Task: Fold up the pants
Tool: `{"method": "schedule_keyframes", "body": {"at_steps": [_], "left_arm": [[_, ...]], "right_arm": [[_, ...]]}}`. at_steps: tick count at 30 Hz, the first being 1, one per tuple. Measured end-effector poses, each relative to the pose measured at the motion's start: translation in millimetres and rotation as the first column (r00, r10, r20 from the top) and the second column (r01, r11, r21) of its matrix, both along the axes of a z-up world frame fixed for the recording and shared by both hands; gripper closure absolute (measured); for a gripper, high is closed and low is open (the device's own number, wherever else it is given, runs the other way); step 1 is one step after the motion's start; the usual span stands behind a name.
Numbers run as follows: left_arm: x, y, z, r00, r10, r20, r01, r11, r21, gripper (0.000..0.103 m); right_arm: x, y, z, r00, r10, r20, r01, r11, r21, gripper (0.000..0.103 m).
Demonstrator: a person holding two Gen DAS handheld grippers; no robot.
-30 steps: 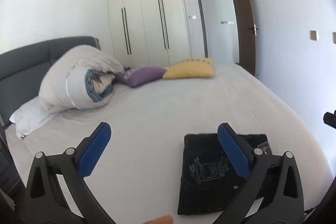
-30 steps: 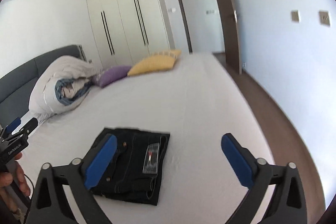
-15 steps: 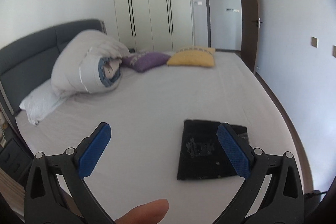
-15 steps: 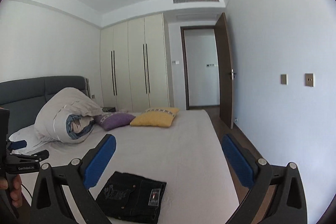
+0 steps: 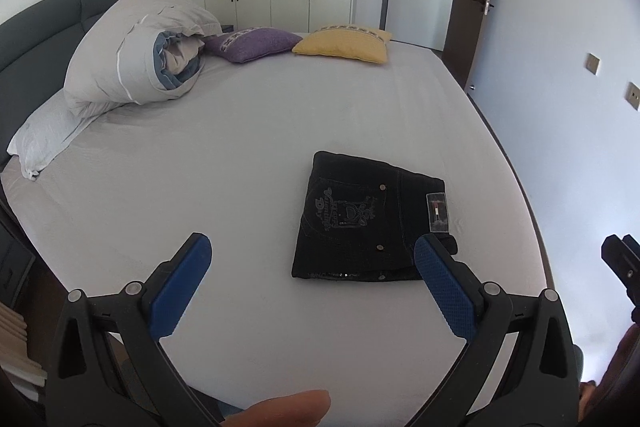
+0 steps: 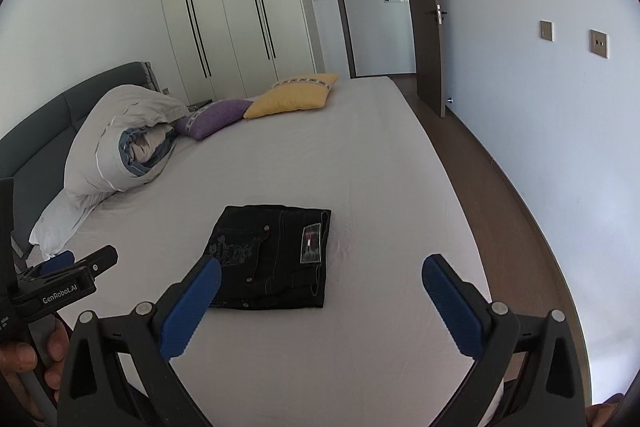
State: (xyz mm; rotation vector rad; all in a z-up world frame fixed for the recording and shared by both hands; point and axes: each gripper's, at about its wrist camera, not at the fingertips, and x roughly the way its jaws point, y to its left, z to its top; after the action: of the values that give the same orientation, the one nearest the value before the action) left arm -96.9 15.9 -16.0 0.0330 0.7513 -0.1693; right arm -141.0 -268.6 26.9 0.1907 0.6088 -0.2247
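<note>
The black pants (image 5: 366, 225) lie folded into a compact rectangle on the grey bed sheet (image 5: 240, 155), back pocket and label facing up. They also show in the right wrist view (image 6: 272, 259). My left gripper (image 5: 312, 259) is open and empty, held above the bed's near edge, short of the pants. My right gripper (image 6: 320, 275) is open and empty, held back above the bed's near edge. Neither gripper touches the pants.
A rolled white duvet (image 5: 140, 55) and a pillow (image 5: 44, 139) lie at the dark headboard on the left. A purple cushion (image 5: 256, 43) and a yellow cushion (image 5: 344, 43) lie at the far side. Wardrobe, open door and wall stand beyond; wood floor (image 6: 500, 187) runs on the right.
Both grippers have pulled back from the folded pants and swung about; the pants stay put on the bed. Both stay open.
</note>
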Motion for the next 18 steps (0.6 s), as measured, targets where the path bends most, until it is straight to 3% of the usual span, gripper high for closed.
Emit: {"method": "schedule_keyframes", "body": {"at_steps": [18], "left_arm": [[10,-2,-21,0.999,0.006,-0.049,-0.004,0.999,0.040,0.000]], "right_arm": [[9,15,-6,0.997,0.012,-0.071,-0.014,0.999,-0.031,0.000]]}}
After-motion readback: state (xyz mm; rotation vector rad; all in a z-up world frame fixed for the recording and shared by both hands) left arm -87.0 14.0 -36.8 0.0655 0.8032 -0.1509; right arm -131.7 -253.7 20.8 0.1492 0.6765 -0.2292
